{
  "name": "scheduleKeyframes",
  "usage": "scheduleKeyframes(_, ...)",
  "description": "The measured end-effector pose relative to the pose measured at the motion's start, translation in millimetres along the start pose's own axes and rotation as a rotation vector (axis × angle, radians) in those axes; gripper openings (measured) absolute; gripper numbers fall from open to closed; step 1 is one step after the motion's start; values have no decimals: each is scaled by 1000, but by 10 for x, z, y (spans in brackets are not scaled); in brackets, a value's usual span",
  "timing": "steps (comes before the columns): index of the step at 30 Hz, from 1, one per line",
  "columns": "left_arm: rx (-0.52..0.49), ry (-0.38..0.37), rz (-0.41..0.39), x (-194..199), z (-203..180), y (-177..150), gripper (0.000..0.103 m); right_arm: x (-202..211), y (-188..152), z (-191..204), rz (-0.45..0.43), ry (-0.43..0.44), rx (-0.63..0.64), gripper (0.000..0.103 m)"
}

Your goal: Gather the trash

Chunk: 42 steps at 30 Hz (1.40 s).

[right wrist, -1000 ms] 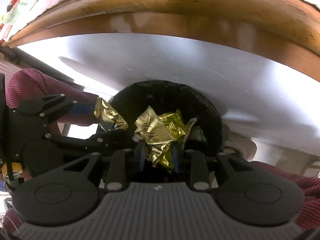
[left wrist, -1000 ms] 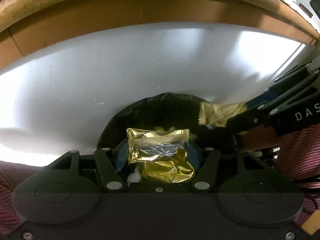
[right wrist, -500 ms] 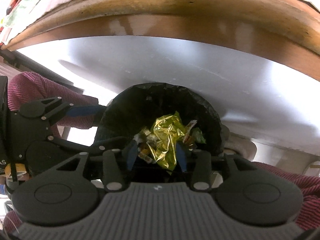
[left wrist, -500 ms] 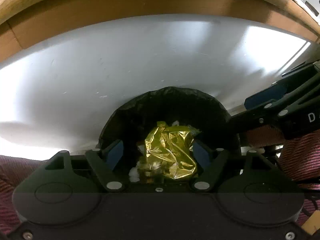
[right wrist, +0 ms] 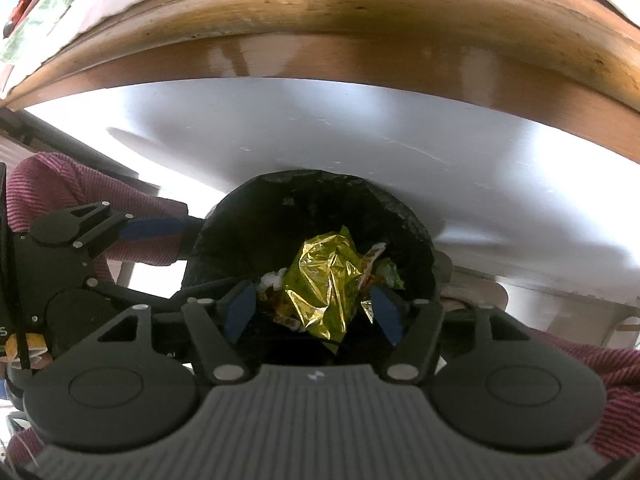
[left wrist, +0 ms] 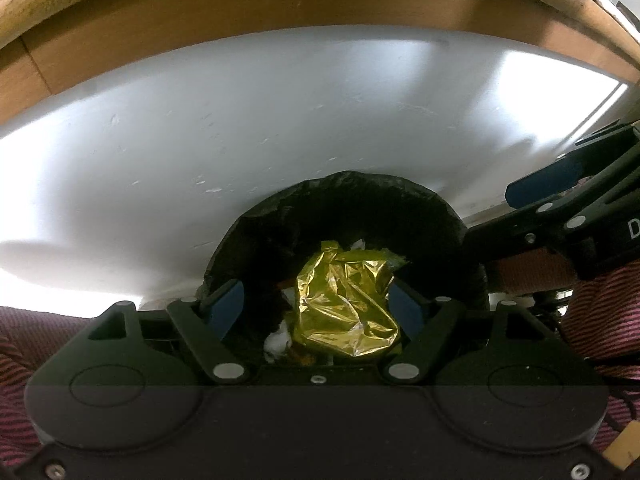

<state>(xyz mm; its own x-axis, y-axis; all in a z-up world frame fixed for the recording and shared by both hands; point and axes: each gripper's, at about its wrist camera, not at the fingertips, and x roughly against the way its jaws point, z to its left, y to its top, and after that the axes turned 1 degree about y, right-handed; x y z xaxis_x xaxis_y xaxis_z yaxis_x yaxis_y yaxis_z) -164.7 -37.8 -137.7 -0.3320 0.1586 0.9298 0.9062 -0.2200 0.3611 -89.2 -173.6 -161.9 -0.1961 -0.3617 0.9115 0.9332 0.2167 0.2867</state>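
A bin lined with a black bag (left wrist: 344, 200) (right wrist: 320, 196) stands on the floor below both grippers. Inside it lies a crumpled gold foil wrapper (left wrist: 346, 304) (right wrist: 324, 284) on top of white and green scraps. My left gripper (left wrist: 316, 306) hangs open over the bin mouth, its blue pads wide apart and nothing between them. My right gripper (right wrist: 314, 312) is likewise open above the bin and holds nothing. Each gripper also shows from the side in the other's view: the right gripper (left wrist: 560, 216) and the left gripper (right wrist: 92, 232).
A white floor or panel (left wrist: 240, 140) spreads behind the bin, under the wooden edge of a table (right wrist: 340, 40). Red striped sleeves (right wrist: 60, 184) (left wrist: 600, 320) flank the bin on both sides. A patterned cloth (right wrist: 60, 0) lies on the table top.
Both grippers opened and let go of their gold wrappers, which dropped into the bin. Both sets of fingers have since spread wider.
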Motion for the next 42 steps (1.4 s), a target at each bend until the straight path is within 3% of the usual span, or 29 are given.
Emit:
scheduleKeyframes(19,10,3,14,-25,29,0,79,-20,-1,-2,-1,-6,-11,85)
scheduleKeyframes(42,22,-12,11,-32,49,-14,82,-25,-10,-31,0,-8,-15,86)
